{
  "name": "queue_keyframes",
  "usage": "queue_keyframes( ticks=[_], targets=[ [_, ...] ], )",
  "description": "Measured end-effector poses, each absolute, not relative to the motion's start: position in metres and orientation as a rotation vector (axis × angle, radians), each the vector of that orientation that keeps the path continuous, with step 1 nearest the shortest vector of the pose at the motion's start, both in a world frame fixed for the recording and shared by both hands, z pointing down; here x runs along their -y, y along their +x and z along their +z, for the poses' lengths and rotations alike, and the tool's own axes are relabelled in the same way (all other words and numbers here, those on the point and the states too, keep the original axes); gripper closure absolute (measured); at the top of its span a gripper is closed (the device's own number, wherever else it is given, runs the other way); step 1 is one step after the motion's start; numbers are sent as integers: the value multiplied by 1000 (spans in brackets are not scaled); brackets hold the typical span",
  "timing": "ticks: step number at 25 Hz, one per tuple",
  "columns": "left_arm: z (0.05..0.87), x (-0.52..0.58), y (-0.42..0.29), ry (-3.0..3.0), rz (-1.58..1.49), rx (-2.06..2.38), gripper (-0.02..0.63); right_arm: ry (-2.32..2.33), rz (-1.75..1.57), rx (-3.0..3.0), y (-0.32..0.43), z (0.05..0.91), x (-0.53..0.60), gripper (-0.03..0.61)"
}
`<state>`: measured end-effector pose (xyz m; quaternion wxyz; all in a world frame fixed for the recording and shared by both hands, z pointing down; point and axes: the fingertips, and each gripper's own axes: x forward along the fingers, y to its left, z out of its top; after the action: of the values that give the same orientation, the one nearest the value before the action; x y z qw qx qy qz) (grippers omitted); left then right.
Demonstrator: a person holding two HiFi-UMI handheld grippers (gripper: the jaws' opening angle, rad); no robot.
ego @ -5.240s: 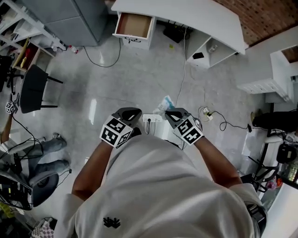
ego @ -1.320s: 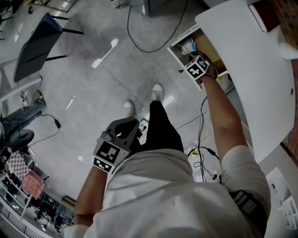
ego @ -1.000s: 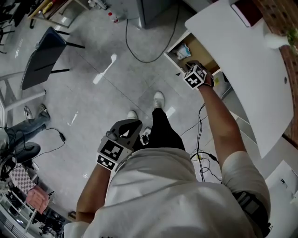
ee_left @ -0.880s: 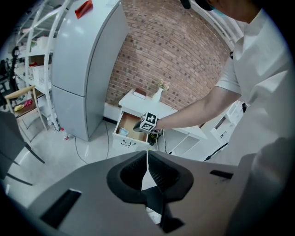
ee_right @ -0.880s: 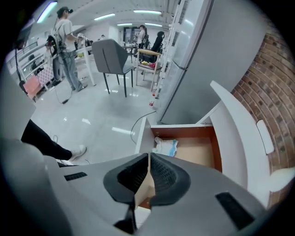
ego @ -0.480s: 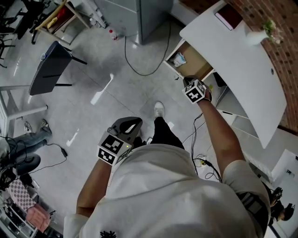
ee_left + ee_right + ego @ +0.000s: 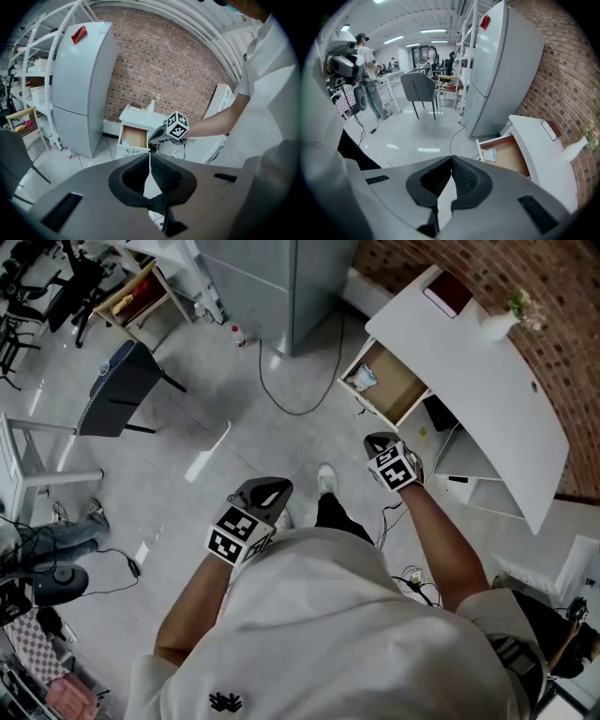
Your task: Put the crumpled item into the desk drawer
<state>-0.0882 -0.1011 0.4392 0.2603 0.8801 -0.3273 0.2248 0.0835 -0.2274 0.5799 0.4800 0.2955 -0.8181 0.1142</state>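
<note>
**Status: one crumpled item in the drawer, both tongs empty**

1. Drawer (image 7: 401,395): one unit, pulled out from under the white worktop (image 7: 487,390) and open at the top.
2. Crumpled item (image 7: 362,379): one piece, pale with a blue tint. It lies inside the drawer, in the front corner on the side nearer the refrigerator (image 7: 281,282), just behind the front panel. Nothing is touching it.
3. Left tongs (image 7: 272,487): tips pressed together, with nothing between them. They are held low in front of the person's body, above the floor (image 7: 225,399) and well apart from the drawer.
4. Right tongs (image 7: 380,440): tips likewise closed against each other and empty. They are held above the floor, near the drawer's front panel but not touching it.
5. Worktop load: one white vase (image 7: 497,324) holding a small plant, near the brick-wall edge, and one flat dark-red object (image 7: 448,293) near the end closest to the refrigerator.
6. Surroundings: one dark chair (image 7: 122,390) stands on the floor, well apart from the worktop.
</note>
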Motion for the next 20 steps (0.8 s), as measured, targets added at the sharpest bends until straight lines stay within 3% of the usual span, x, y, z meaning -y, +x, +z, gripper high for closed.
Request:
queue_keyframes(
  ticks=[20],
  targets=[
    [424,-8,-138,2459,619,826,584,677,288,2177,-15,485,38,549]
  ],
)
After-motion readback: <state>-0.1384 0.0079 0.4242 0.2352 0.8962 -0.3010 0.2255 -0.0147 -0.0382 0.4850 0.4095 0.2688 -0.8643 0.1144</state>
